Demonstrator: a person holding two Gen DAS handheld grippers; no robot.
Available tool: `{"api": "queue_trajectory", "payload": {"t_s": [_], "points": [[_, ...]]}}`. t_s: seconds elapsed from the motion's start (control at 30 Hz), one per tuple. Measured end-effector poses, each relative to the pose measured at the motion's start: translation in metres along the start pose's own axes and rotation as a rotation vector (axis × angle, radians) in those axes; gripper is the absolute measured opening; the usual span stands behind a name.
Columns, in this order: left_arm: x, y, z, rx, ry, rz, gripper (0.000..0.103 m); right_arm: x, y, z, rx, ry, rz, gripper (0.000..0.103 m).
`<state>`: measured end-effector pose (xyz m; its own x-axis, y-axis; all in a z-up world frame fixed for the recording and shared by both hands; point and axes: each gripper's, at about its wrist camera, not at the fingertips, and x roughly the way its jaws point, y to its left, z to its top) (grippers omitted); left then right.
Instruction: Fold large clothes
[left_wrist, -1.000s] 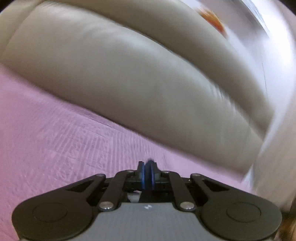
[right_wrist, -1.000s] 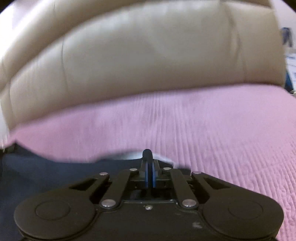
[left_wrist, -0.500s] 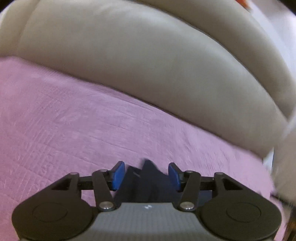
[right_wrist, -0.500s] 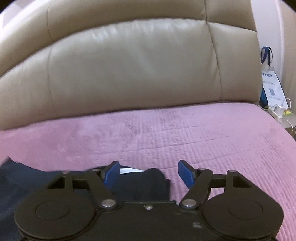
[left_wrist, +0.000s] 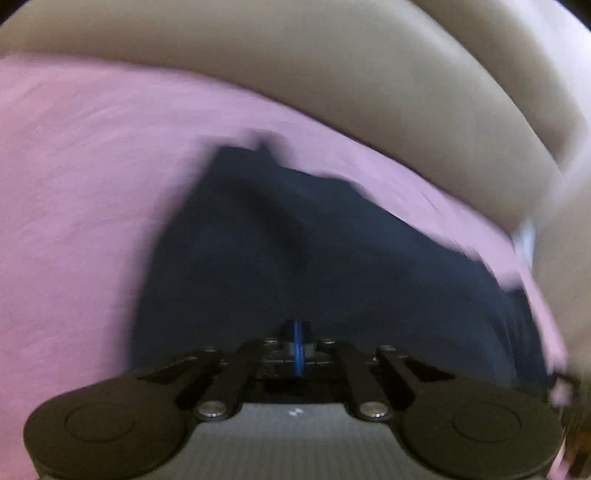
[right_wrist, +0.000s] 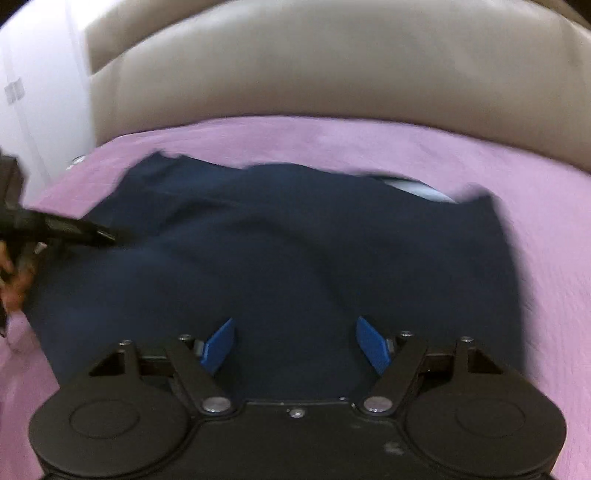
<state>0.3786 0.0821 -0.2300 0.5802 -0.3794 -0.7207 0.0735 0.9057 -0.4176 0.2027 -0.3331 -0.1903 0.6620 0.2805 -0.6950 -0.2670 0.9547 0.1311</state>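
Pink quilted cover (right_wrist: 388, 140) spans the seat; both views motion-blurred. Navy garment (right_wrist: 295, 258) lies on the cover, directly ahead of both grippers. Right gripper (right_wrist: 295, 345): blue pads spread wide above the garment, nothing between them. Left gripper (left_wrist: 296, 341): pads pressed together; whether cloth is pinched cannot be told. Pale patch at the garment's far edge, unreadable. Behind the garment, beige backrest (left_wrist: 332, 74), cut off above.

No legible txt, labels or nos. anywhere.
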Motion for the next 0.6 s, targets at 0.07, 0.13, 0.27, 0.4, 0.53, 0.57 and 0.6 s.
{"api": "queue_trajectory", "payload": {"t_s": [0.07,0.13,0.27,0.4,0.53,0.57,0.6], "points": [[-0.011,0.005,0.009,-0.041,0.040,0.031,0.004,-0.017,-0.009,-0.004,-0.048,0.018,-0.075,0.084],[-0.026,-0.021,0.012,0.068,0.048,0.144,0.022,-0.030,-0.002,0.009,-0.054,0.064,-0.153,0.084],[-0.050,-0.090,-0.012,0.262,-0.006,0.137,0.080,-0.057,0.047,0.029,-0.108,-0.036,-0.008,0.090],[-0.045,-0.140,-0.066,0.431,-0.005,0.107,0.086,-0.025,0.131,0.026,-0.317,0.036,0.003,0.098],[-0.028,-0.116,-0.100,0.472,0.091,0.230,0.103,-0.001,0.126,-0.006,-0.285,0.178,-0.051,0.103],[-0.034,-0.098,-0.100,0.402,0.094,0.227,0.103,-0.008,0.106,-0.017,-0.212,0.168,-0.044,0.103],[-0.040,-0.080,-0.097,0.327,0.110,0.200,0.103,-0.014,0.091,-0.025,-0.169,0.175,-0.074,0.103]]}}
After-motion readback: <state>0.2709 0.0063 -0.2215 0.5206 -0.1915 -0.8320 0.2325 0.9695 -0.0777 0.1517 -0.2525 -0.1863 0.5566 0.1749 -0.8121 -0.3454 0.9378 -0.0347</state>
